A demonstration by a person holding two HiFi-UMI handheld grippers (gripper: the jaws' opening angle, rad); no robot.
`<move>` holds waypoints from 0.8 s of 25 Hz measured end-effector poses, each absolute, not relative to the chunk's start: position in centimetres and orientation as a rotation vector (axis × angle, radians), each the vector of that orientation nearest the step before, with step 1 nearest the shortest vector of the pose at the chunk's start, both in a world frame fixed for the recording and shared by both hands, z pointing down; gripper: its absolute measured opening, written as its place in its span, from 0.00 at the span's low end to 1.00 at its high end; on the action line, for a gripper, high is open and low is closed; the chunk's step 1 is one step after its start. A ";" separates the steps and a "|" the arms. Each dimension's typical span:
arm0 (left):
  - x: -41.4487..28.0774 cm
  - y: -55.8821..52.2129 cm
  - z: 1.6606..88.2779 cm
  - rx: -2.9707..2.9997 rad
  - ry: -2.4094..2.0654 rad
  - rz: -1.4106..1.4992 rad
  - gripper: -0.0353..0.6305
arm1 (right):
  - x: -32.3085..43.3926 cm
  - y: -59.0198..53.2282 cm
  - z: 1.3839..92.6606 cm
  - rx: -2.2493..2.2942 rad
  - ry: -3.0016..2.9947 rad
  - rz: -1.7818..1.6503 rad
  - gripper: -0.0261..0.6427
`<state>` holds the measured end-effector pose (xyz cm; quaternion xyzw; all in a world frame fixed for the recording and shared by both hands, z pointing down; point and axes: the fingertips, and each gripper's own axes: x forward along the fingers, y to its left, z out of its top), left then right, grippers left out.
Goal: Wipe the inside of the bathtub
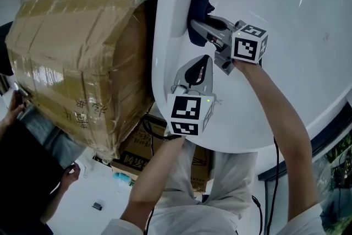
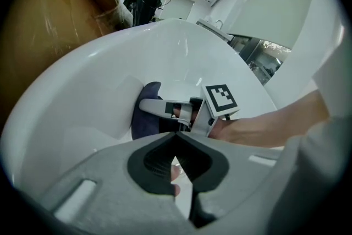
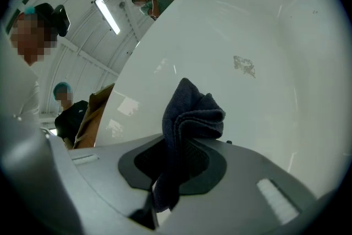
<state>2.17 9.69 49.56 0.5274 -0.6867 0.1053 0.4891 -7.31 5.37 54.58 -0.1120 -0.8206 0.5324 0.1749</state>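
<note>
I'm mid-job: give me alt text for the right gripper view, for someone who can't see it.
The right gripper is shut on a folded dark navy cloth, which sticks up in front of the glossy white bathtub wall. A small greyish smudge marks that wall up and right of the cloth; a brown cardboard box shows at left.

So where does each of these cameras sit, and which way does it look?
Head view: on the person's head, looking steeply down at the bathtub; both forearms, left gripper and right gripper show.
Left gripper view: on the left gripper, looking along its shut jaws into the tub; the right forearm shows.
Right gripper view: on the right gripper, facing the tub wall past jaws shut on the cloth.
Shared: all three show the cloth.
</note>
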 end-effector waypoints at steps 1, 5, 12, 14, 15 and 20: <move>2.1 9.7 49.4 1.283 -1.670 0.258 0.05 | -7.4 5.3 54.1 -0.326 -2.333 1.508 0.11; 2.2 10.0 48.5 1.292 -1.667 0.268 0.05 | -7.6 5.6 52.3 -0.346 -2.357 1.506 0.11; 2.2 11.1 46.9 1.312 -1.667 0.285 0.05 | -7.7 5.9 49.8 -0.393 -2.386 1.486 0.11; 1.9 11.4 46.6 1.311 -1.673 0.289 0.05 | -7.8 5.9 48.9 -0.411 -2.397 1.482 0.11; 1.9 11.6 46.4 1.309 -1.675 0.288 0.05 | -7.8 6.0 48.5 -0.414 -2.400 1.482 0.11; 1.6 12.3 45.9 1.293 -1.687 0.267 0.05 | -8.1 6.5 46.5 -0.413 -2.408 1.497 0.12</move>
